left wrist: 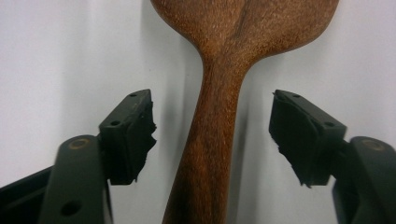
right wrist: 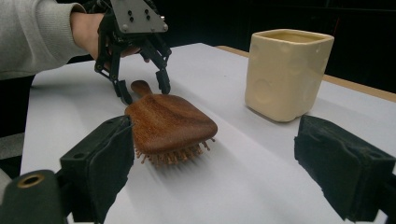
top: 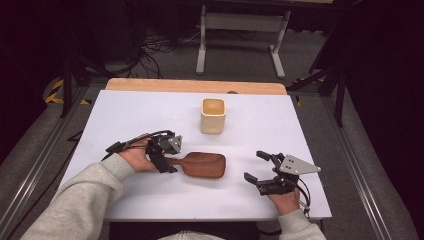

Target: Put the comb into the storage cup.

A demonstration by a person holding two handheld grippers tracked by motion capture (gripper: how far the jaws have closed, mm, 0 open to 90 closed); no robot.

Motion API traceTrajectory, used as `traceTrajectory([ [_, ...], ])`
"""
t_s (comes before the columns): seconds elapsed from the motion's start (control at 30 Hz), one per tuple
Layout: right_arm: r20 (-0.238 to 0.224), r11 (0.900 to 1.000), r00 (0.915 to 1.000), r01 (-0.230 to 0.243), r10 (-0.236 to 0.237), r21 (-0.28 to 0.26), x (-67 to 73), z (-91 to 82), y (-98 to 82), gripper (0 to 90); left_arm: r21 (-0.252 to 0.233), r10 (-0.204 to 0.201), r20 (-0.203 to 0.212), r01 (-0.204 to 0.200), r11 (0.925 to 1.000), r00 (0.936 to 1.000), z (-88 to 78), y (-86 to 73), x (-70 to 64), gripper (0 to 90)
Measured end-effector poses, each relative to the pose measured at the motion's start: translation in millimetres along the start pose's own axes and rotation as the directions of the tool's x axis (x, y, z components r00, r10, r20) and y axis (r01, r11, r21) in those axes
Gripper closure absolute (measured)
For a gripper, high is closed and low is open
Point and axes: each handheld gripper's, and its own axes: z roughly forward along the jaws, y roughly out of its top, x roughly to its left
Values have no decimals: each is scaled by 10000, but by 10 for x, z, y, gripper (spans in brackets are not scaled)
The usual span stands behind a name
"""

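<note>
1. Step in hand: the grasp of the hairbrush (top: 202, 164). The left tongs (top: 166, 157) stood astride its handle (left wrist: 210, 154), pads (left wrist: 133, 135) on either side, parted and clear of the wood. Nothing was gripped.
2. Right tongs (top: 259, 169): wide open, empty, resting on the worktop (top: 150, 200) just beyond the brush's head, well apart from the left tongs.
3. Next move, as judged: closing the left pads squarely on the narrow handle, centred so the rounded wood would not slip sideways, then lifting. The cream cup (top: 213, 115), farther off behind the brush, looked a likely destination.
4. Item: paddle hairbrush, reddish-brown wood with visible grain, broad rounded head tapering to a slim neck. It lay back up, its bristles (right wrist: 175, 154) down on the white worktop, handle toward the left tongs.
</note>
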Motion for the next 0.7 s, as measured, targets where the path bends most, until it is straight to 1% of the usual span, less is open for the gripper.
traceTrajectory([
  [0.1,2,10000,10000,19,-19,6,1,-5,0,127,188,123,117,-125,9997,9999,44,20,2,393],
  [0.13,2,10000,10000,19,-19,6,1,-5,0,127,188,123,117,-125,9997,9999,44,20,2,421],
  [0.17,5,10000,10000,6,-6,-9,2,-8,-3,127,171,256,168,-259,9995,9995,55,31,3,453],
  [0.2,-1,10000,10000,-8,8,-1,2,-12,-6,128,153,253,234,-256,9996,9994,61,36,6,472],
  [0.27,8,10000,10000,-15,15,7,3,-16,-8,128,170,263,257,-268,9995,9993,68,43,8,479],
  [0.3,-9,10000,10000,-34,34,-16,4,-22,-14,129,177,391,284,-396,9991,9988,78,54,4,519],
  [0.33,-7,10000,10000,-55,55,-32,6,-27,-18,129,138,434,253,-437,9989,9987,77,60,0,540],
  [0.4,10,10000,10000,-71,71,-15,8,-38,-24,130,214,572,279,-579,9981,9980,77,75,0,569],
  [0.47,45,9999,9999,-118,118,5,10,-49,-31,130,209,560,304,-566,9982,9980,77,82,-4,596],
  [0.5,37,9999,9999,-116,116,0,10,-54,-35,131,255,728,325,-736,9970,9968,75,105,3,607],
  [0.57,54,9999,9999,-143,143,7,15,-66,-41,131,277,799,298,-807,9964,9964,86,128,-6,640],
  [0.7,150,9999,9998,-164,164,2,30,-114,-54,131,248,982,483,-994,9947,9940,99,151,-2,707],
])
